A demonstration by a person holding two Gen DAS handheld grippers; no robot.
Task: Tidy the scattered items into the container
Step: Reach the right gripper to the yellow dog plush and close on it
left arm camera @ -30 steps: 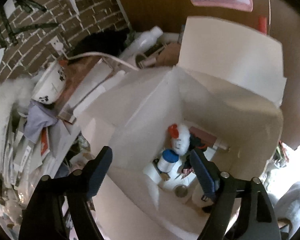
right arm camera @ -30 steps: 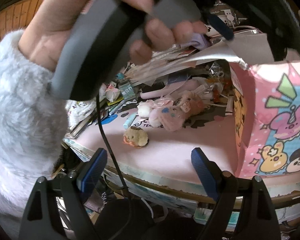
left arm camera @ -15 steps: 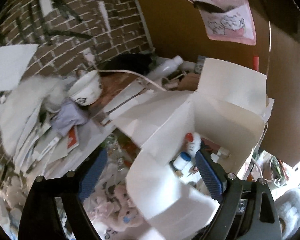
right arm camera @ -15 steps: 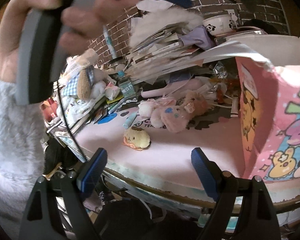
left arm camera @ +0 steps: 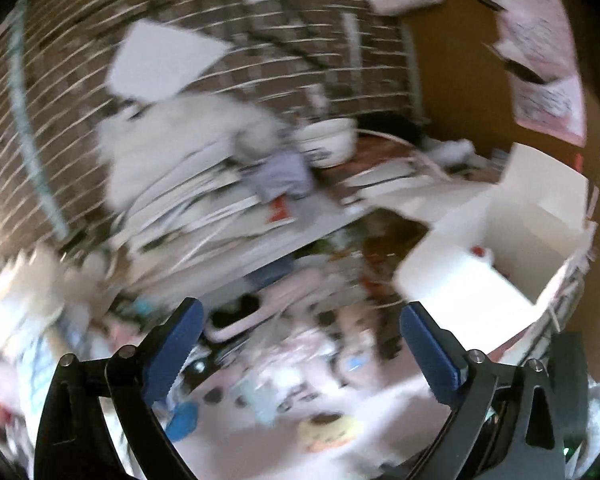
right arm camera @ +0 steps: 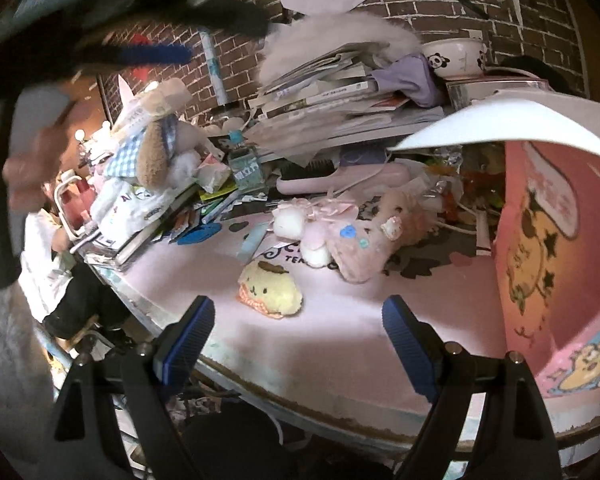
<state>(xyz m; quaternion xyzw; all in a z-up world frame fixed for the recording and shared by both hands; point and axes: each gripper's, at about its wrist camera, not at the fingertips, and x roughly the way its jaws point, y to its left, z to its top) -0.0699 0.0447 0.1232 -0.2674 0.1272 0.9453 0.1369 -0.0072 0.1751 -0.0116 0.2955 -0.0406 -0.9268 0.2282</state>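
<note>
Plush (right arm camera: pixel 270 289) loose on tabletop (right arm camera: pixel 339 340) | both tools (left arm camera: pixel 300 344) (right arm camera: pixel 298 336) released, empty | we advise straddling it squarely, then box (left arm camera: pixel 539 216).

Fuzzy yellow plush toy (right arm camera: pixel 270 289) just ahead of ribbed matt blue pads (right arm camera: pixel 188 334); beyond, fluffy pink plush (right arm camera: pixel 355 240) on smooth matt pink tabletop (right arm camera: pixel 339 340). Right of fingers, printed pink cardboard box (right arm camera: pixel 547 264).
</note>
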